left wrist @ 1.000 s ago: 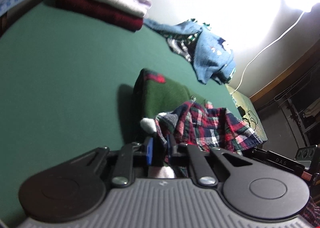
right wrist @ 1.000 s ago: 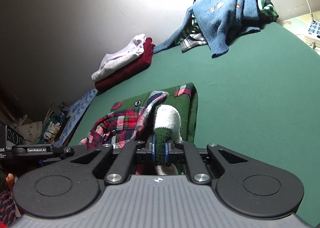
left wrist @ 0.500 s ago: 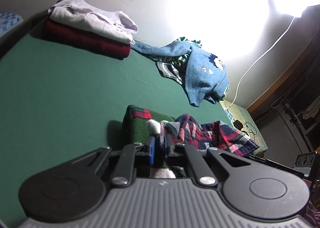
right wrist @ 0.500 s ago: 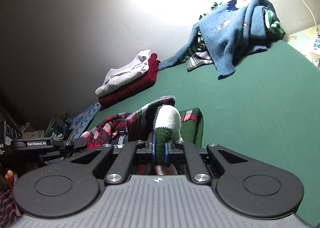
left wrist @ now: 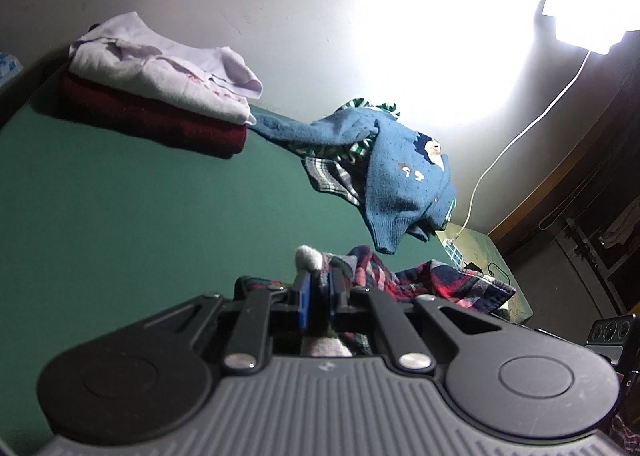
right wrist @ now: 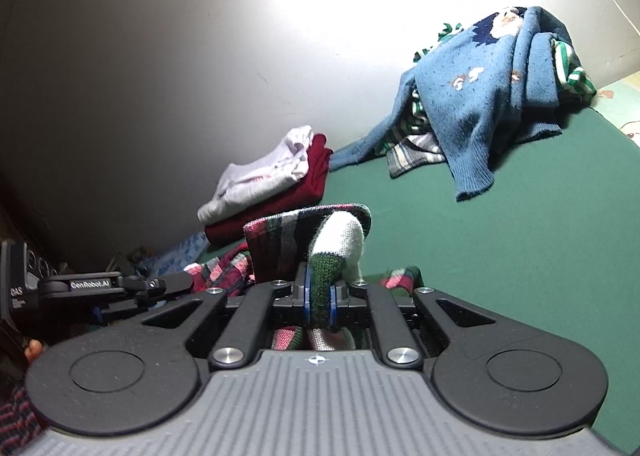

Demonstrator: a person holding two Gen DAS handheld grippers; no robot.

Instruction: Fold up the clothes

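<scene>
A green knit cardigan with plaid trim and white cuffs hangs lifted between both grippers over the green table (left wrist: 120, 216). My left gripper (left wrist: 318, 298) is shut on its plaid and white-cuffed edge (left wrist: 308, 256); plaid cloth (left wrist: 440, 280) drapes to the right of it. In the right wrist view my right gripper (right wrist: 320, 302) is shut on the green-and-white cuff (right wrist: 340, 244), with the plaid lining (right wrist: 280, 244) standing up behind it. The left gripper's body (right wrist: 100, 284) shows at the left there. Most of the cardigan is hidden below the grippers.
A folded stack, white top on dark red sweater (left wrist: 160, 96), lies at the back left against the wall. A loose heap with a blue knit sweater (left wrist: 400, 184) over striped and checked clothes sits at the back right. A bright lamp (left wrist: 580, 28) with a white cable hangs right.
Both grippers have risen with the cardigan, lifting it off the table. Less of the green garment shows on the table; the stack and heap sit lower and nearer in view.
</scene>
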